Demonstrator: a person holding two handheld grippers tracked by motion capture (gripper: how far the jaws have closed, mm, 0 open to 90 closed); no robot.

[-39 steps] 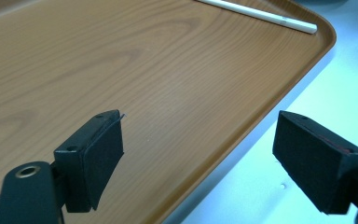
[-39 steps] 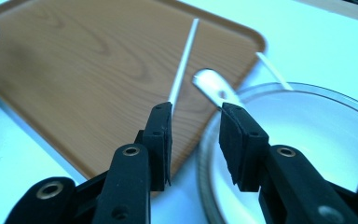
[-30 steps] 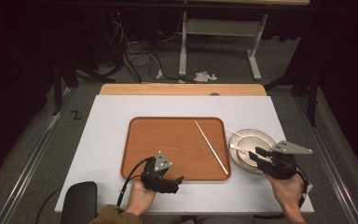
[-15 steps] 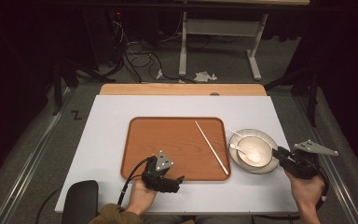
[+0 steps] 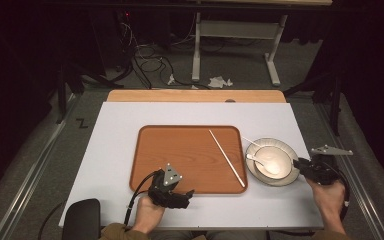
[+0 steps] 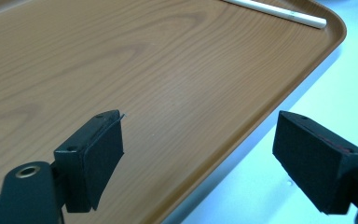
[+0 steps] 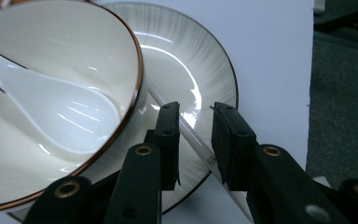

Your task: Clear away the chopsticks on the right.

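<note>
Finding 1. The right claw (image 7: 196, 109) is positioned low at the right rim of the plate (image 7: 191, 60), with its jaws either side of the plate chopstick (image 7: 193, 135). This thin white stick lies across the plate beside the bowl (image 7: 74, 46), its near end projecting over the rim onto the table (image 5: 115, 150). The jaws have just been closing and the stick is between them, but a gap is seen on at least one side. The claw is therefore recorded as released and not yet grasping. The approach along the overhanging end is judged deliberate, since the pads can close there clear of the bowl wall.

Finding 2. A white spoon (image 7: 60, 105) rests inside the bowl. It is not touched.

Finding 3. The left claw (image 6: 200, 126) is released, with its jaws wide apart. One jaw hangs over the tray (image 6: 168, 70) and the other over the table, so the near tray edge is straddled without contact. It is judged to be parked, possibly ready to steady the tray.

Finding 4. The tray chopstick (image 5: 226, 157) lies diagonally on the right part of the tray. The stick now being taken is judged to be meant for a place beside it, as its pair.

Risk noted: a thin, smooth stick on glazed ware may roll or slip as the pads meet it.
</note>
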